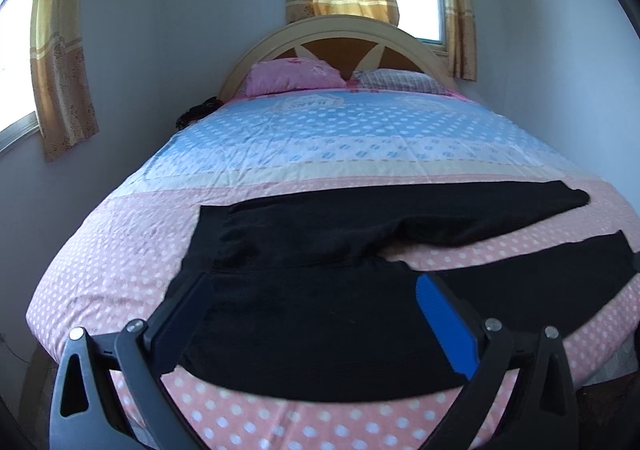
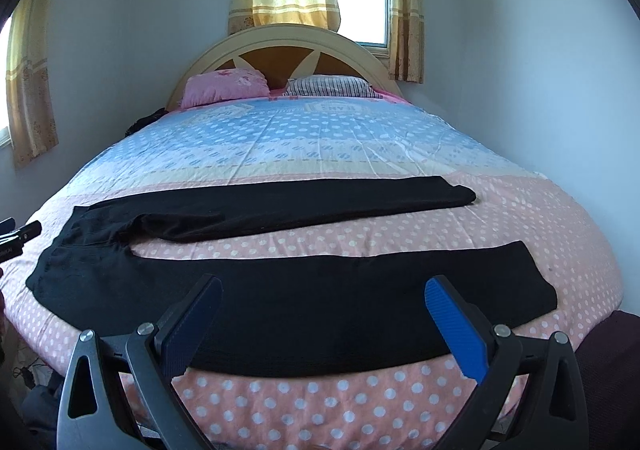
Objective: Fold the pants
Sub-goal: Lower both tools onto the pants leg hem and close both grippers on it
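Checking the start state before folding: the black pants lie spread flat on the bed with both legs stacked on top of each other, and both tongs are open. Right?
Not quite. The black pants lie flat on the bed, but the legs are spread apart with sheet showing between them, as the right wrist view shows. The left tongs and right tongs are open.

the bedsheet bears an upside-down printed word, too unclear to read reliably.

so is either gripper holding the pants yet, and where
Neither. The left gripper and right gripper are both open above the pants, which lie flat on the bed.
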{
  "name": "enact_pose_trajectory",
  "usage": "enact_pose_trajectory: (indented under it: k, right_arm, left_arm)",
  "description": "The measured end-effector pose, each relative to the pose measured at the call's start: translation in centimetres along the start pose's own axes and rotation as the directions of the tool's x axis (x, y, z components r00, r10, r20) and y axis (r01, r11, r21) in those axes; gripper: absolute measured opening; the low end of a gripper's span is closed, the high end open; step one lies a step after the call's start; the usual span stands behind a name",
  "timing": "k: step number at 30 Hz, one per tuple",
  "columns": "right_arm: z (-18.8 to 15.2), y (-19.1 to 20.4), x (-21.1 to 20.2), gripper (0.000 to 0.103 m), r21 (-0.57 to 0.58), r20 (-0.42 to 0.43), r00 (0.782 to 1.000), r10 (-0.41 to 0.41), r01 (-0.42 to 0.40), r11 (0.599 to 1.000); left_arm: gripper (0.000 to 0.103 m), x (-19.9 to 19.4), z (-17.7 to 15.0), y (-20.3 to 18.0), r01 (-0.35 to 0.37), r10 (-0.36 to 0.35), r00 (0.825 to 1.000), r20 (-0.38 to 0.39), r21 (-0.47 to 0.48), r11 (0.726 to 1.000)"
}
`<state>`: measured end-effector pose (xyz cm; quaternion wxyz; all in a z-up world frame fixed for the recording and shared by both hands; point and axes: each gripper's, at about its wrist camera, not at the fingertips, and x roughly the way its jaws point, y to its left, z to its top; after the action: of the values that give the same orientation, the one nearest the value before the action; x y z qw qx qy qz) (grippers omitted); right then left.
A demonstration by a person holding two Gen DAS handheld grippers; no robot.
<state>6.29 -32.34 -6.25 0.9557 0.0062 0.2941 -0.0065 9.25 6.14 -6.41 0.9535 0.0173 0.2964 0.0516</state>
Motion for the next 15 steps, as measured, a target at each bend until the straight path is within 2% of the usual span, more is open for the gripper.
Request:
enact_pose_trajectory:
  k: [2,4,7,9,11,13,15]
  right_arm:
    - [0.7,-1.5,1.5,0.102,0.008,-0.009,1.000,-0.017,0.017,1.000]
    - [1.4,-3.0,3.1,0.102,0.009,-0.026,0.999,-0.025,0.026,1.000]
    - [2.3,-5.4,5.4,0.100,0.010,-0.040,0.998,-0.040,0.041,0.999]
    - [3.1,-6.7,7.4,0.085,0.009,-0.078,0.996,-0.050,0.051,0.999]
    - [4.0,-8.1,9.7,0.048,0.022,-0.141,0.990,-0.026,0.029,0.999]
    - [5.0,-9.5,11.9,0.045,0.057,-0.184,0.983,0.017,-0.007,0.998]
    - [6.0,-10.3,13.0,0.045,0.058,-0.178,0.984,-0.013,0.023,0.998]
  left_arm:
    - [0.103,3.6,1.2,2.7,-0.058,0.058,0.997,-0.047,-0.001,0.998]
    - [0.103,6.5,1.9,5.2,-0.084,0.084,0.993,-0.088,-0.004,0.996]
    - [0.103,10.7,2.8,9.2,-0.169,0.172,0.973,-0.153,0.033,0.985]
    - [0.103,12.8,3.3,11.6,-0.196,0.200,0.963,-0.179,0.041,0.980]
    - [0.098,14.7,3.8,13.3,-0.195,0.196,0.959,-0.206,0.026,0.981]
    - [0.091,16.3,4.5,14.7,-0.179,0.173,0.955,-0.240,-0.005,0.984]
    - [0.088,18.1,4.9,15.5,-0.143,0.126,0.956,-0.266,-0.043,0.989]
